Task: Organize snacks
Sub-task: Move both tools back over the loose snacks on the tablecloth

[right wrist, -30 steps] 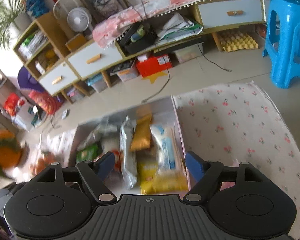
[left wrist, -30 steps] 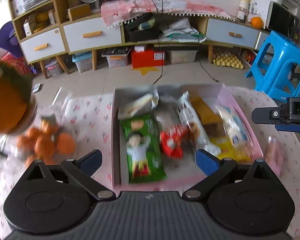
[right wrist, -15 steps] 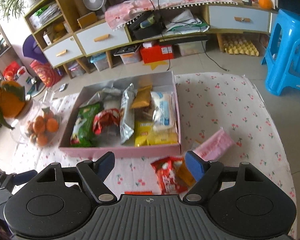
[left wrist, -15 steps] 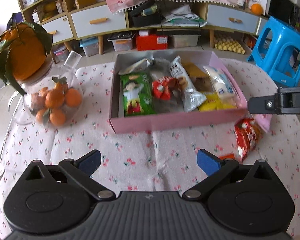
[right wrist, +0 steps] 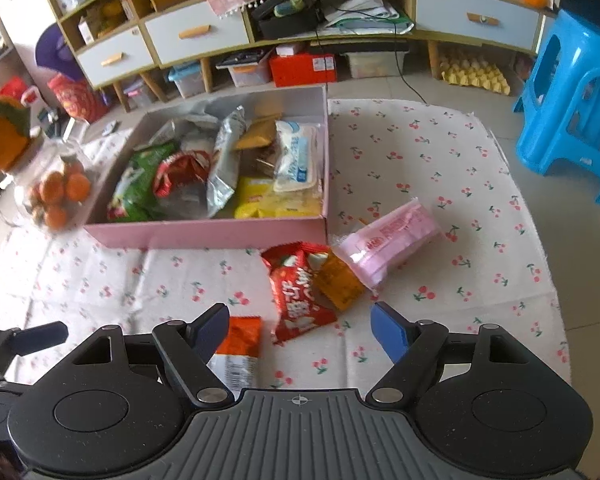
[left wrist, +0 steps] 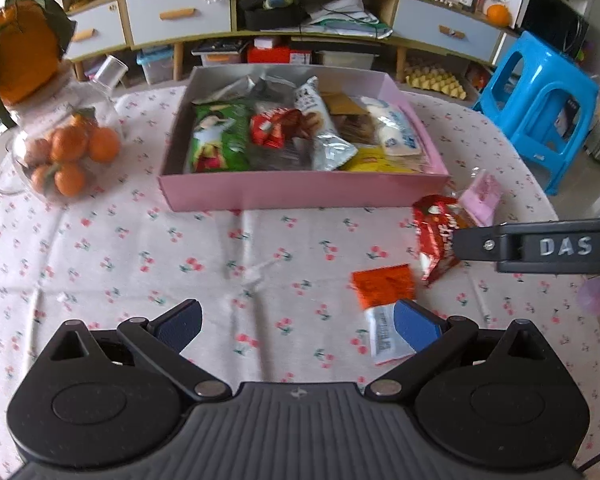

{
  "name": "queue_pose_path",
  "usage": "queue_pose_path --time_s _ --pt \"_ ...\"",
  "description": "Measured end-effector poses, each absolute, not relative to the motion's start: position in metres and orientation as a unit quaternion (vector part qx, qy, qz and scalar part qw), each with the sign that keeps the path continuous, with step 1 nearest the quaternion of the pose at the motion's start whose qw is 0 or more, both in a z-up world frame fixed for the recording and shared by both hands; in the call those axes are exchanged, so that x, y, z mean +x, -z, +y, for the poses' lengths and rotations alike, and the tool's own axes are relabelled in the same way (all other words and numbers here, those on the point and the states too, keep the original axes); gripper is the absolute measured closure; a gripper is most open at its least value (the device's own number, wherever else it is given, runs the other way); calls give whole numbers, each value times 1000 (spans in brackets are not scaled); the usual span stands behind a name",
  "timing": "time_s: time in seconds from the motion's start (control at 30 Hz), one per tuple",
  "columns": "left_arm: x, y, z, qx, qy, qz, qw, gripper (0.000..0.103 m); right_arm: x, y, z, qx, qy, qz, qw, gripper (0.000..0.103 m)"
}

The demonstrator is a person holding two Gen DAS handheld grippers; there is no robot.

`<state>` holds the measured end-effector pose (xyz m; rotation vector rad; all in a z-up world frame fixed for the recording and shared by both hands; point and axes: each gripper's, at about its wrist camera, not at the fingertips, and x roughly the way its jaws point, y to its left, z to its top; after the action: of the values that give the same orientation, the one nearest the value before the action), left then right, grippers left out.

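Observation:
A pink box (left wrist: 300,192) (right wrist: 204,234) full of snack packets sits mid-table. In front of its right corner lie loose snacks: a red bag (right wrist: 300,292) (left wrist: 434,236), a small amber packet (right wrist: 338,280), a pink pack (right wrist: 392,240) (left wrist: 480,198) and an orange-and-white sachet (right wrist: 236,350) (left wrist: 384,300). My right gripper (right wrist: 300,330) hovers open just short of the red bag, nothing between its fingers. My left gripper (left wrist: 298,324) is open over the cloth, its right fingertip (left wrist: 414,326) overlapping the sachet. The right gripper's finger (left wrist: 536,246) crosses the left wrist view.
A glass jar of oranges (left wrist: 66,148) (right wrist: 56,192) stands left of the box, beside an orange ornament (left wrist: 20,60). The table (right wrist: 440,160) wears a cherry-print cloth. A blue stool (right wrist: 572,112) stands beyond the right edge, with low cabinets behind.
Both grippers have drawn back from over the box toward the table's near side and sunk a little; the loose snacks in front of the box have come into view.

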<state>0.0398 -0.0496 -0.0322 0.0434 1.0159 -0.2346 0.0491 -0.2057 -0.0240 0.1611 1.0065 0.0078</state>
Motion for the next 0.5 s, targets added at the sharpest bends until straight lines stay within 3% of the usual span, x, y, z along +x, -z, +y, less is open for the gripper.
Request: queue_pose_path --time_s 0.3,0.5 --pt "35 56 -79 29 124 496 859 1 57 42 -223 61 21 483 873 24" --pt "35 67 -98 24 142 491 859 9 63 51 -239 156 -24 487 859 24"
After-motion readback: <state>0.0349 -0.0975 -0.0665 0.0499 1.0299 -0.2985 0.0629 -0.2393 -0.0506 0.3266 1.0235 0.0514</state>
